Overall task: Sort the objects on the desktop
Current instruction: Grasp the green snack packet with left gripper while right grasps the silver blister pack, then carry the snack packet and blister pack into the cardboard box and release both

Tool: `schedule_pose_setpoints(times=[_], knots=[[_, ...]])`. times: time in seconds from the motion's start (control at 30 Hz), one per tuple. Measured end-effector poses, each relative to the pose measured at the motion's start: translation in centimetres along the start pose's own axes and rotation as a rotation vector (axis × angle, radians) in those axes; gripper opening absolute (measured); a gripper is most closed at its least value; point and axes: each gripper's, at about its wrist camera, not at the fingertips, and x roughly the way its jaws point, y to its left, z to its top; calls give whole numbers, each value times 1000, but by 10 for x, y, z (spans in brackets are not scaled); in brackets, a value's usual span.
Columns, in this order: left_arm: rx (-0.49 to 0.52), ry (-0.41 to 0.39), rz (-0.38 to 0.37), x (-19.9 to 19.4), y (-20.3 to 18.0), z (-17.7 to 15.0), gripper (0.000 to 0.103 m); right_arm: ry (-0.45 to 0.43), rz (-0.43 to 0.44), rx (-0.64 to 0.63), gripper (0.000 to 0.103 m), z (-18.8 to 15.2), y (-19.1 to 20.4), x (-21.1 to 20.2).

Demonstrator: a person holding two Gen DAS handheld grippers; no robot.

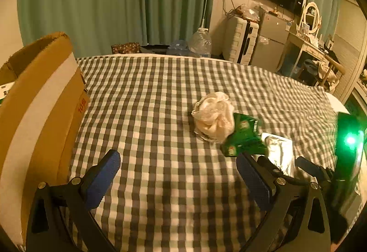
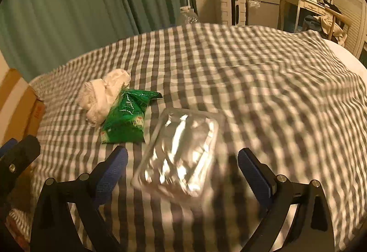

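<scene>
A crumpled white cloth (image 1: 214, 118) lies on the checked tablecloth (image 1: 149, 96), touching a green snack packet (image 1: 244, 137). A clear plastic tray (image 1: 279, 151) lies just right of the packet. My left gripper (image 1: 179, 171) is open and empty above bare cloth, left of and nearer than these things. In the right wrist view the white cloth (image 2: 104, 95), green packet (image 2: 127, 119) and clear tray (image 2: 181, 153) show again. My right gripper (image 2: 183, 171) is open, with the tray lying between its fingers, apart from both pads.
An open cardboard box (image 1: 39, 110) stands at the table's left edge, also in the right wrist view (image 2: 16, 103). The right gripper's body with a green light (image 1: 348, 149) is at the far right. Curtains, a suitcase, a fridge and a dresser stand beyond the table.
</scene>
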Motion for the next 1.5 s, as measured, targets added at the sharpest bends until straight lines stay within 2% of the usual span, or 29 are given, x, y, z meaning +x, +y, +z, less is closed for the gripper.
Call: schedule_pose_setpoints(times=[0.07, 0.13, 0.2, 0.3, 0.43, 0.57, 0.7, 0.8, 0.87, 0.93, 0.97, 1.0, 1.17, 1.3, 1.5], knots=[[-3, 21, -3, 7, 2, 0, 103, 2, -71, -73, 97, -6, 9, 8], [-17, 39, -25, 11, 3, -1, 103, -16, -65, -90, 96, -12, 6, 3], [-25, 48, -43, 11, 0, -3, 103, -26, -56, -80, 69, -14, -11, -10], [-35, 72, -89, 14, -17, -7, 103, 3, -22, -39, 69, -14, -51, -26], [-67, 77, -132, 16, -46, -12, 103, -23, -52, -20, 69, -19, -93, -52], [-62, 119, -158, 36, -75, -8, 103, -40, -24, 63, 69, -21, -131, -65], [-99, 154, -190, 62, -88, -1, 103, -40, -31, 99, 69, -17, -142, -57], [-116, 176, -160, 82, -89, 7, 103, -48, -27, 107, 69, -13, -149, -50], [-126, 157, -146, 90, -87, 16, 103, -47, -3, 132, 69, -11, -153, -49], [-105, 165, -160, 96, -85, 22, 85, -42, 2, 133, 69, -9, -152, -44], [-65, 187, -136, 99, -86, 23, 58, -41, 0, 130, 69, -11, -153, -41], [-7, 198, -116, 99, -88, 23, 54, -37, 0, 125, 69, -11, -153, -39], [22, 211, -174, 74, -79, 15, 51, -44, 14, 122, 69, -10, -151, -43], [25, 211, -188, 34, -72, -6, 51, -53, 5, 100, 69, -13, -139, -62], [28, 196, -236, -31, -60, -15, 51, -52, 73, 117, 69, -28, -117, -105]])
